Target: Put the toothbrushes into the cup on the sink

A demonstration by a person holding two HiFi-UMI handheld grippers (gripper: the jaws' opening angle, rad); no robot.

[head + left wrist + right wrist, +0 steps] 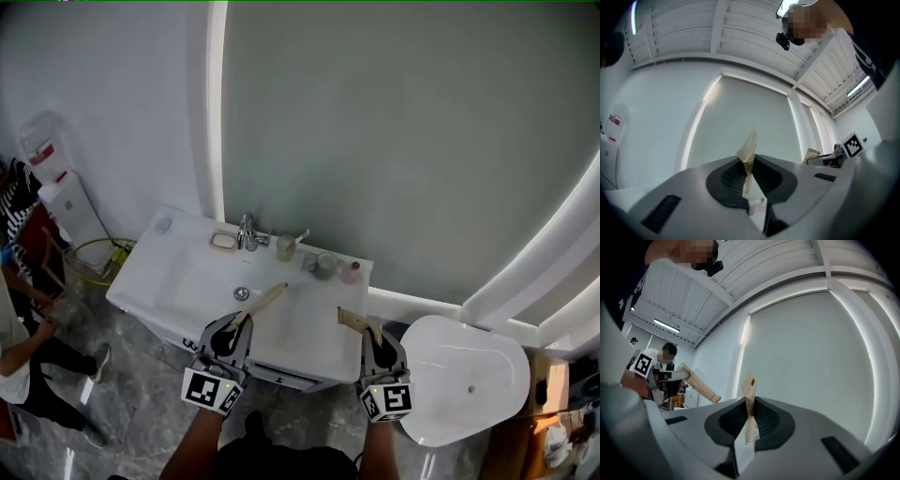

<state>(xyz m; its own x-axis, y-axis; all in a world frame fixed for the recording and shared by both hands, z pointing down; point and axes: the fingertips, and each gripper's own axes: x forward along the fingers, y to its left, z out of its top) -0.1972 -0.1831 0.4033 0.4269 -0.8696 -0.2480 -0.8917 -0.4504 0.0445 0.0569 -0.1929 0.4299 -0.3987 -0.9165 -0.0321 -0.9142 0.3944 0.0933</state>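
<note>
The white sink counter [178, 281] stands below me, with a faucet [247, 232] at its back edge. Right of the faucet are a small cup [286, 248] with a handle sticking out and a grey-green cup [324, 265]. My left gripper [242, 323] hovers over the counter's front, shut on a toothbrush in a tan paper wrapper [267, 300] that points toward the basin. My right gripper [375, 336] is at the counter's right front corner, shut on a second tan-wrapped toothbrush [352, 321]. Each gripper view shows its wrapper [749, 152] [749, 390] pinched upright between the pads.
A soap dish [223, 241] lies left of the faucet and a pink bottle [351, 272] stands right of the cups. A white toilet [464, 389] sits close on the right. A water dispenser [56, 187], a yellow basket [94, 258] and a person [19, 361] are on the left.
</note>
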